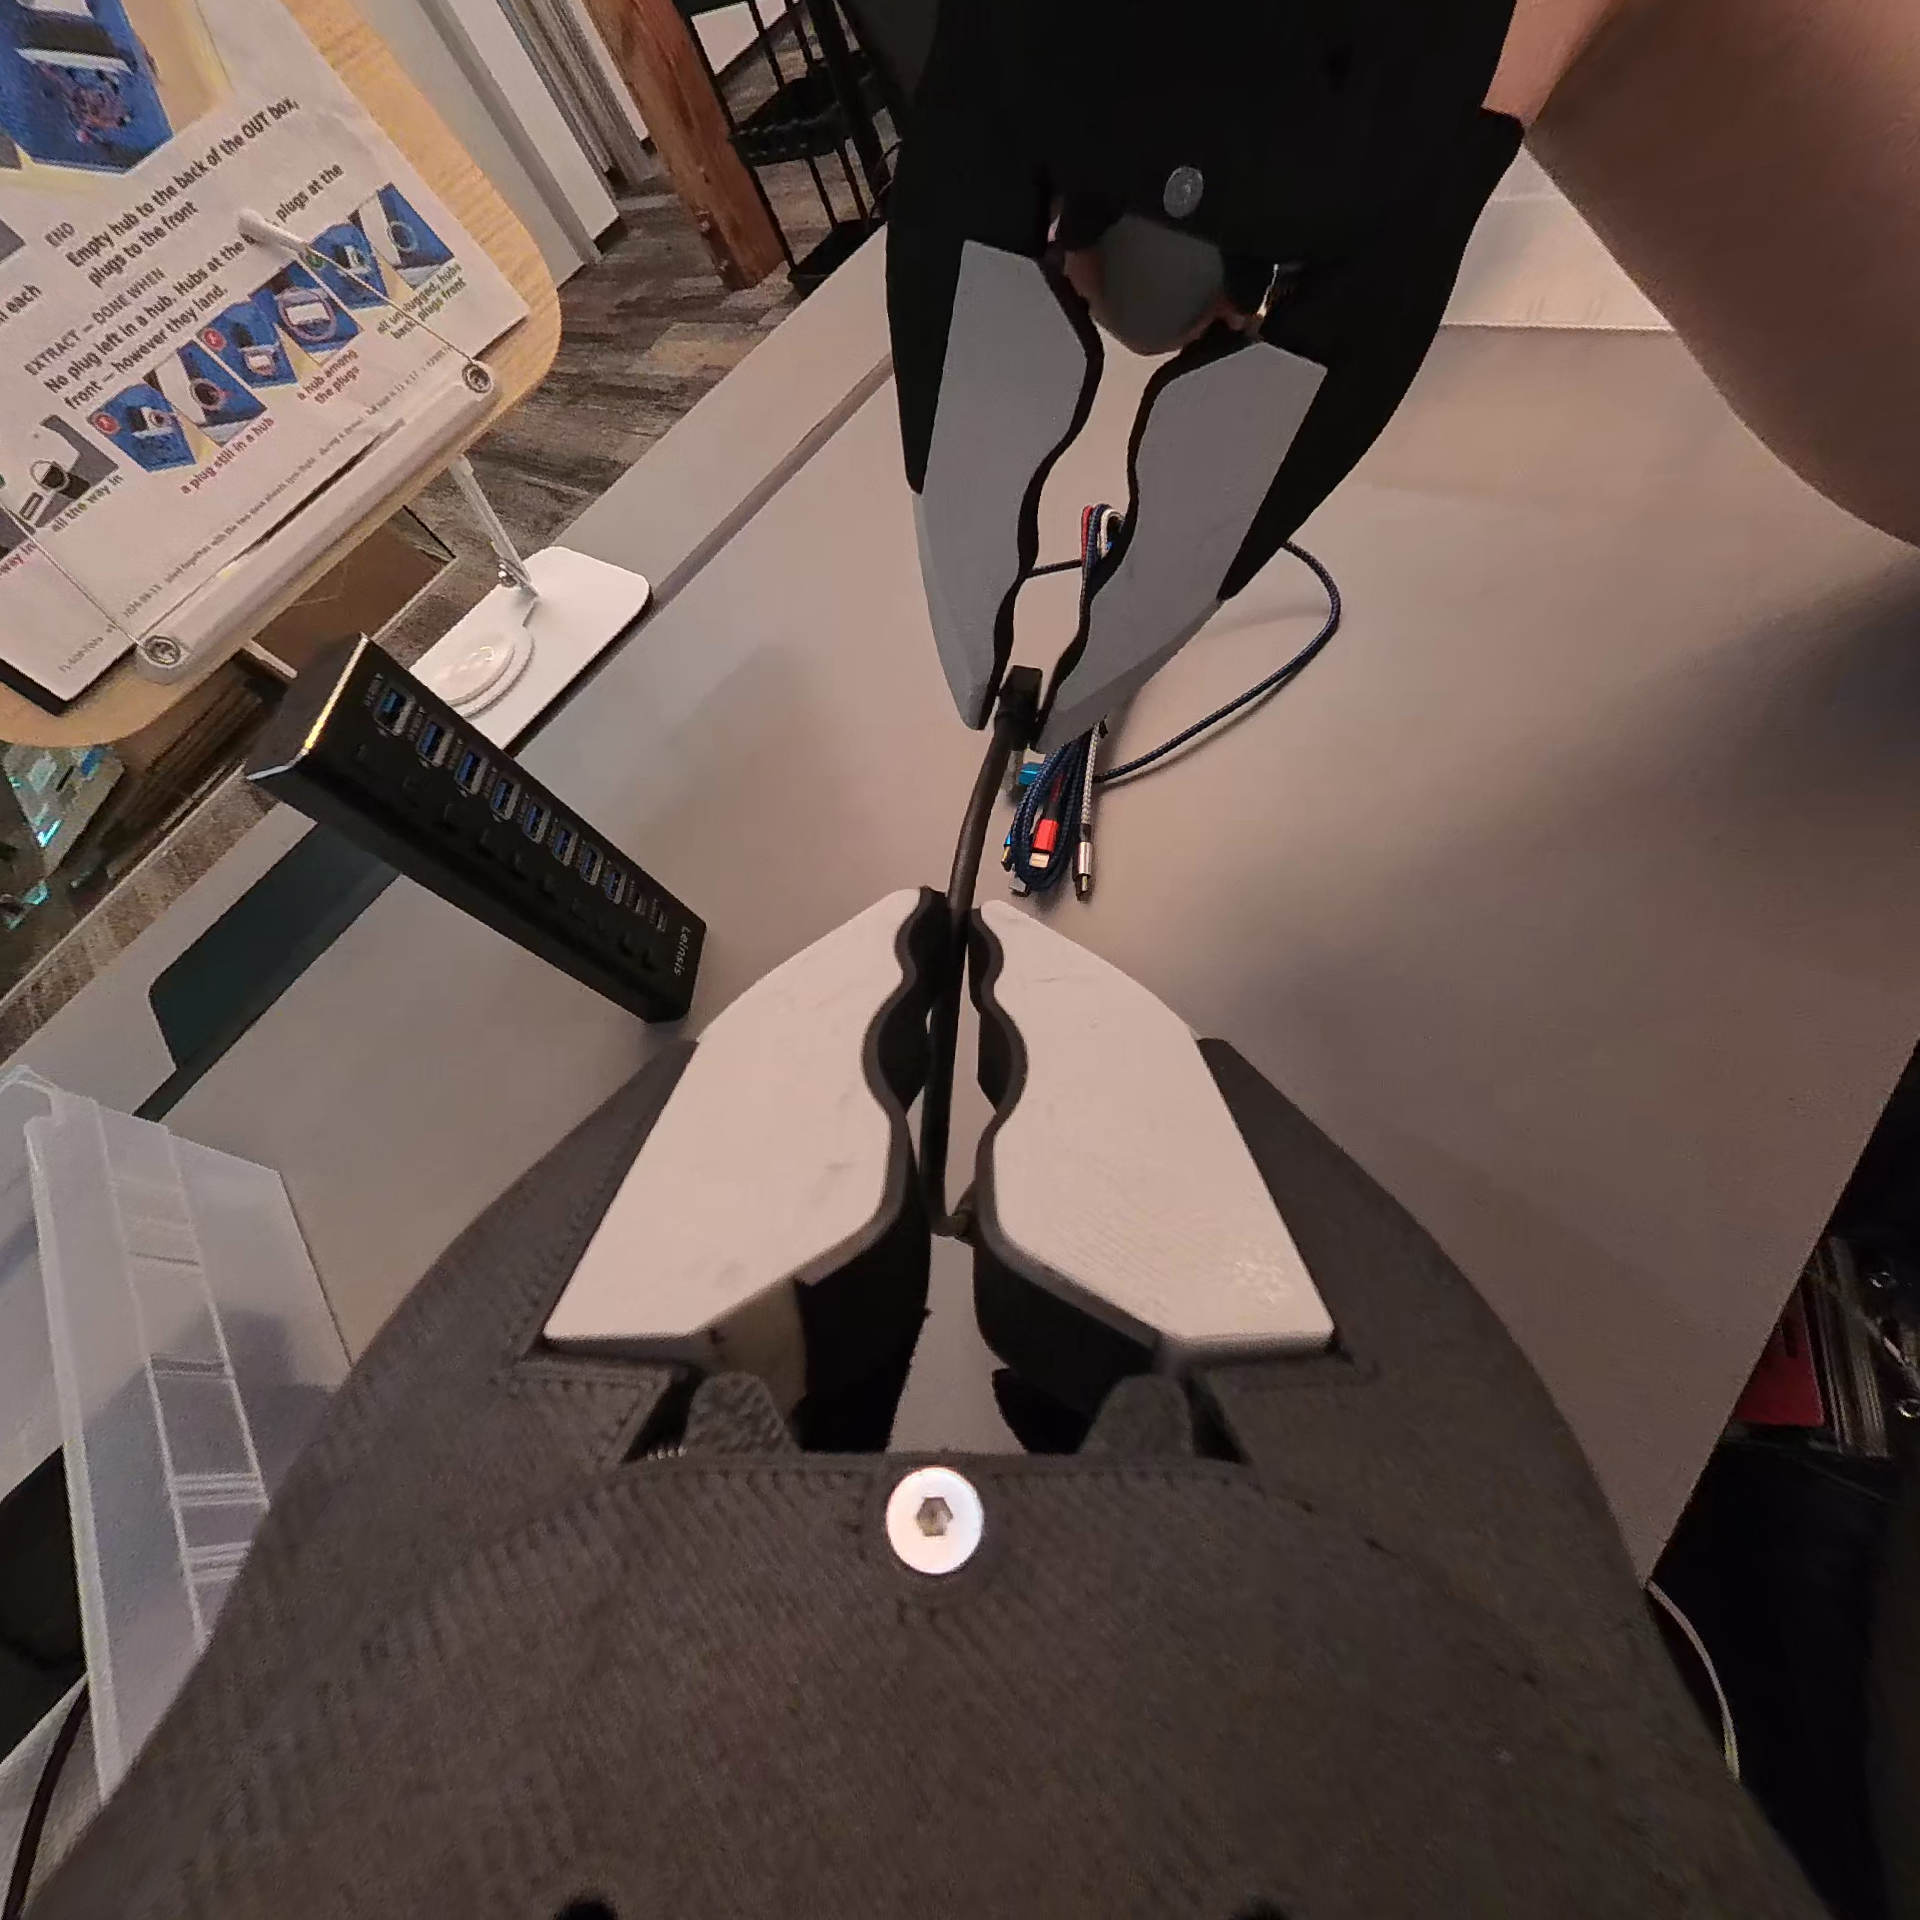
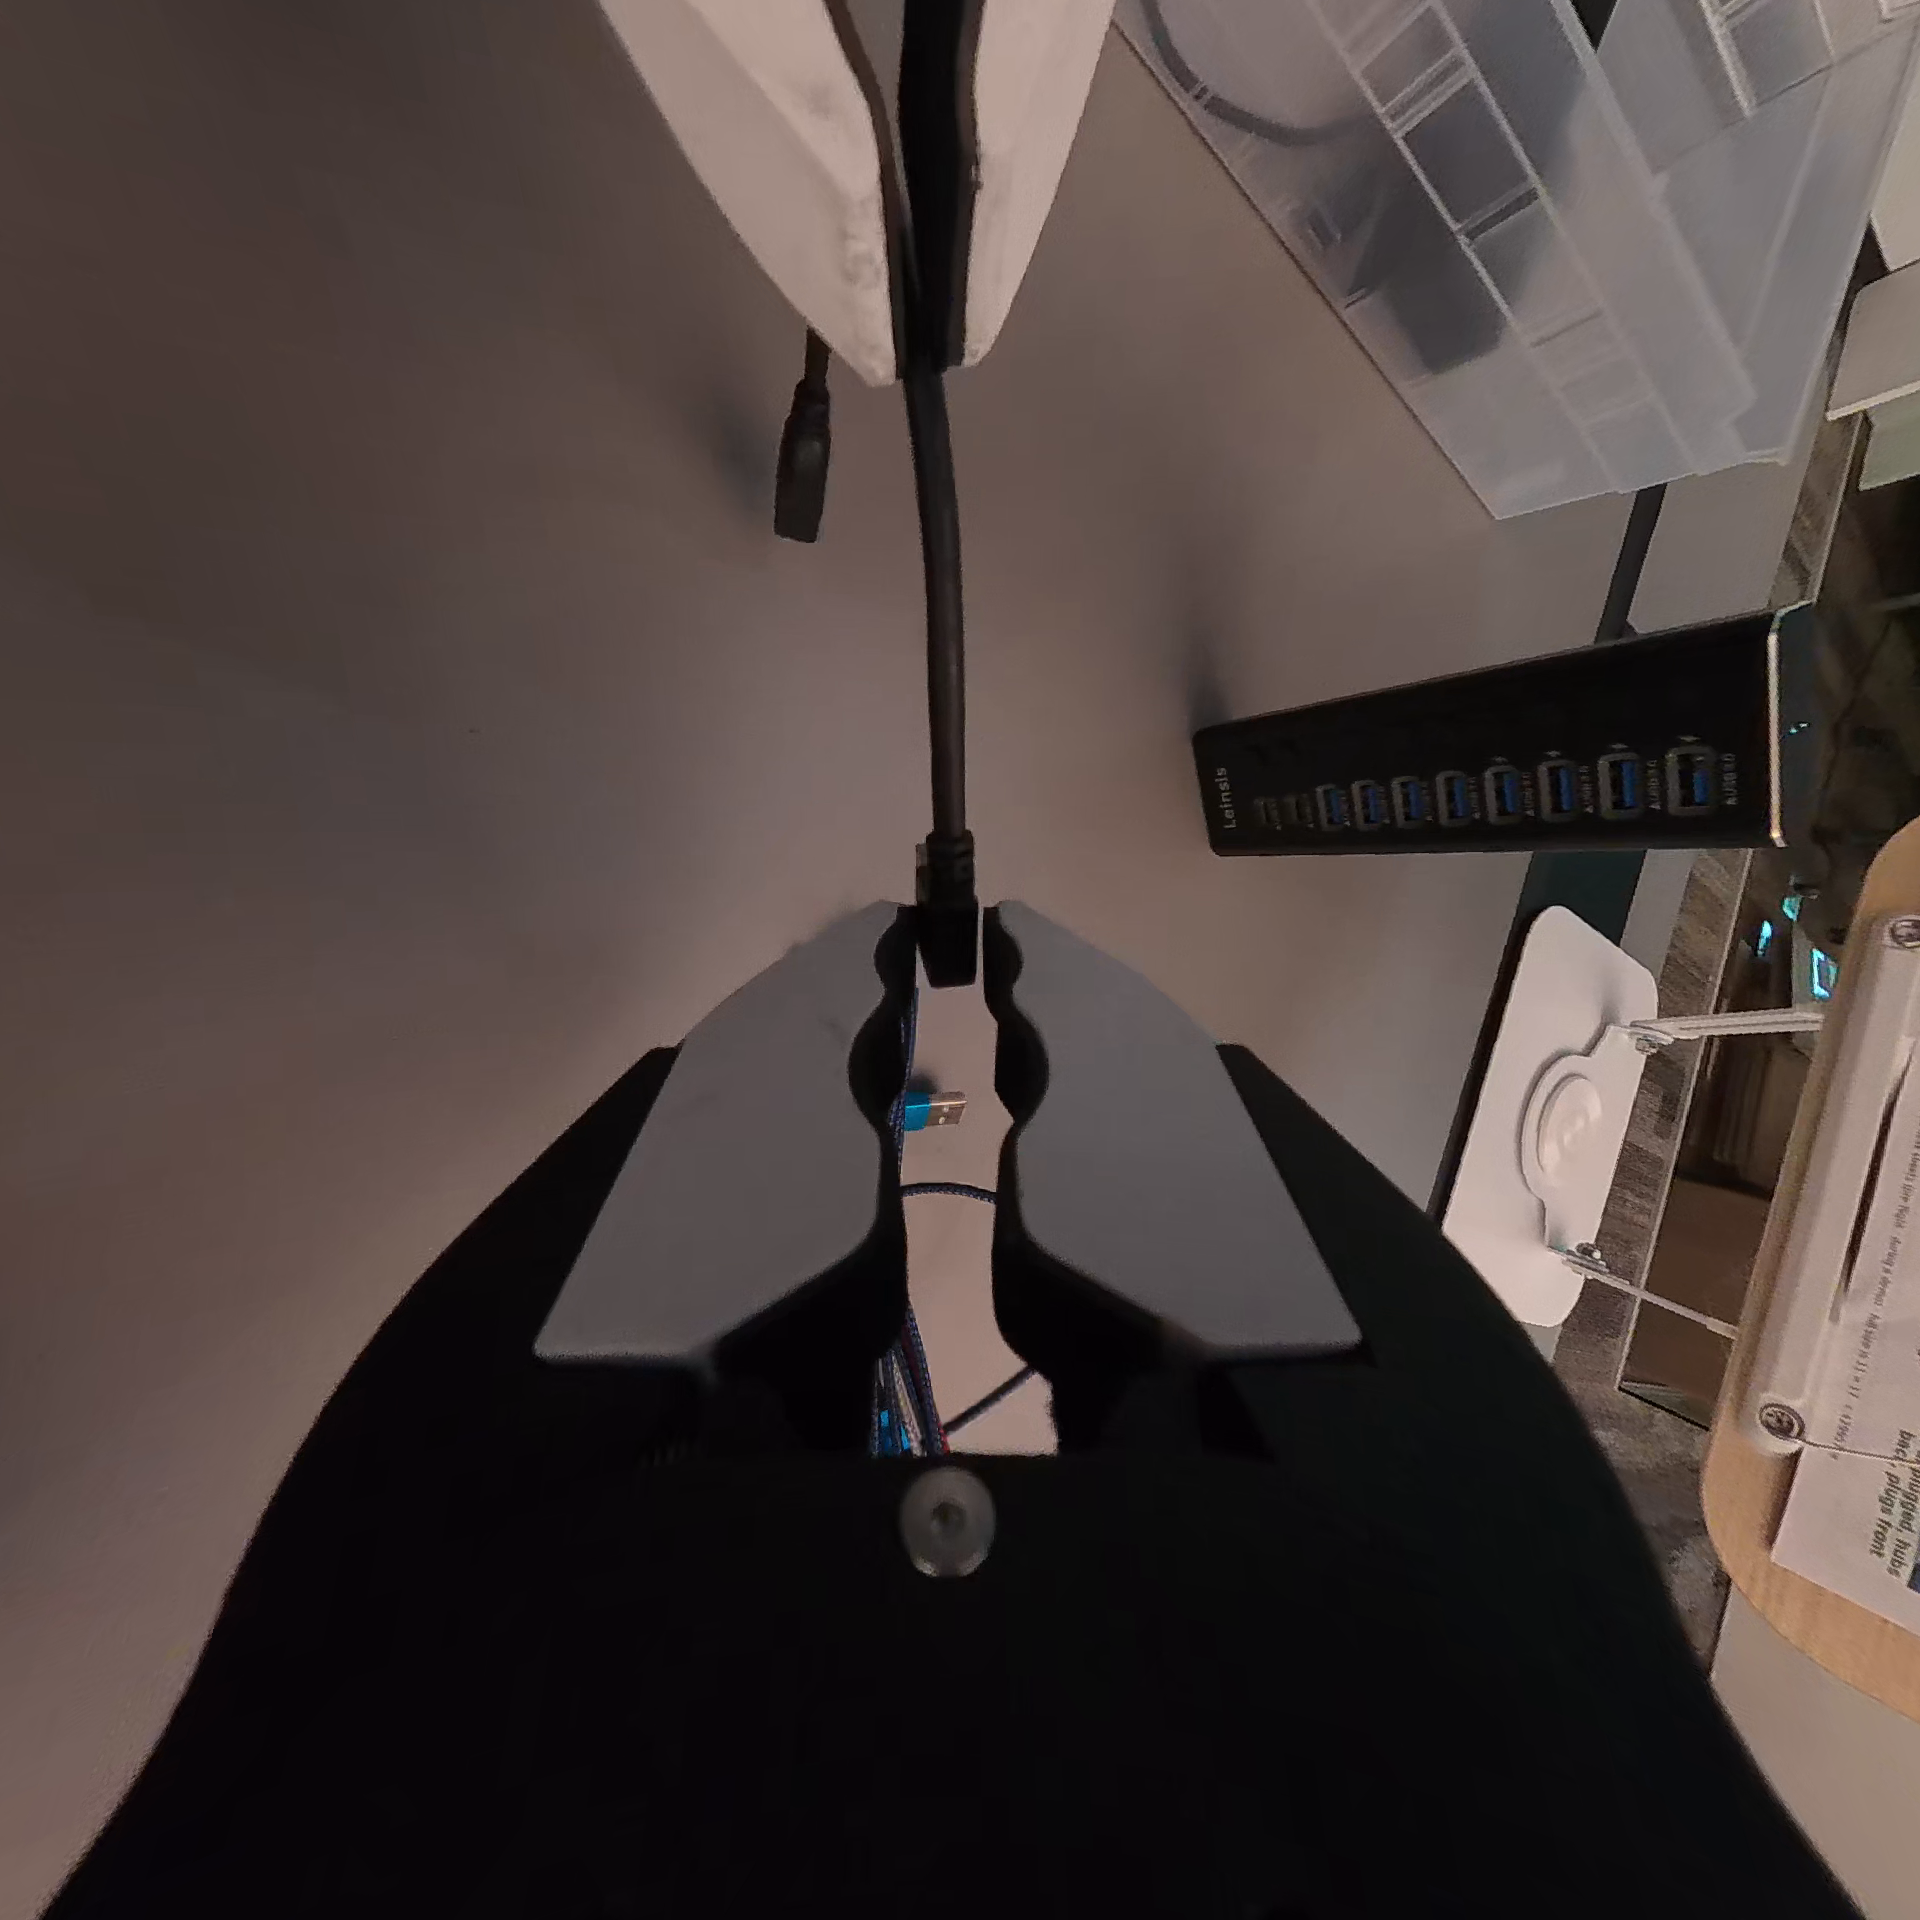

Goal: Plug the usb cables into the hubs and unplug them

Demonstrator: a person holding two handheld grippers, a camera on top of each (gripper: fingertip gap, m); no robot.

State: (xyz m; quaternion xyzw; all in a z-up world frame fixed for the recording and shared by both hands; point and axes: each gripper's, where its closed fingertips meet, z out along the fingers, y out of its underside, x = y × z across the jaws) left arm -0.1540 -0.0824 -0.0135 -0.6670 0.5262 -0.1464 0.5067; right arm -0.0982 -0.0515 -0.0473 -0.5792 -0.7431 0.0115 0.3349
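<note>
A black USB cable [image 1: 975, 821] stretches between my two grippers above the grey table. My left gripper [image 1: 951, 914] is shut on the cable's cord. My right gripper [image 2: 945, 914] is shut on the cable's black plug [image 2: 943, 925]; it also shows in the left wrist view [image 1: 1018, 712], facing mine. The cable's other plug [image 2: 802, 462] hangs below the left gripper. A long black hub [image 1: 488, 821] with a row of blue ports lies to the left, all ports showing empty; it also shows in the right wrist view [image 2: 1496, 779]. A bundle of braided cables [image 1: 1060, 821] lies on the table under the right gripper.
A clear plastic organiser box [image 1: 135, 1351] stands at the near left, also in the right wrist view [image 2: 1558, 260]. An instruction sheet on a white stand [image 1: 260, 343] stands behind the hub. The grey table [image 1: 1455, 883] ends at an edge on the right. A blue USB plug [image 2: 932, 1112] lies below the right gripper. Spacing between my two grippers at the tips: around 8 cm.
</note>
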